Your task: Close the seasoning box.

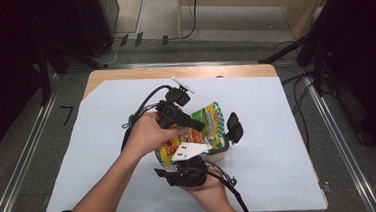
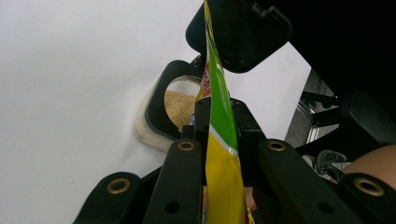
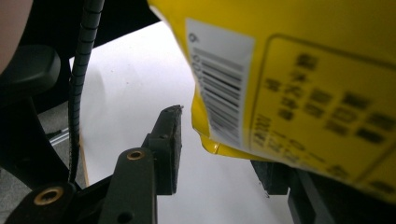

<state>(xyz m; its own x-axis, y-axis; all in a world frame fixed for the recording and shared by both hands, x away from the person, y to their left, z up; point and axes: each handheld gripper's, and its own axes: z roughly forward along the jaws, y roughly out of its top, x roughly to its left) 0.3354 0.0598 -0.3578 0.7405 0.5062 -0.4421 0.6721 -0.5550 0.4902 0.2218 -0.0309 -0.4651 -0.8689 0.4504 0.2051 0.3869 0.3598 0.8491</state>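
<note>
A yellow, green and red snack bag hangs over the middle of the white sheet. My left gripper comes in from the left, and the left gripper view has its jaws shut on the thin bag. Below the bag stands a white container of beige grains, with its black flip lid raised. My right gripper reaches up from the near edge. In the right gripper view it stands open around the bag's barcode corner; the left pad is apart from it and the other is partly hidden.
A white sheet covers most of the wooden table. Cables trail from both grippers over the sheet. Metal floor rails run along both sides, and black stands and cables sit past the far corners.
</note>
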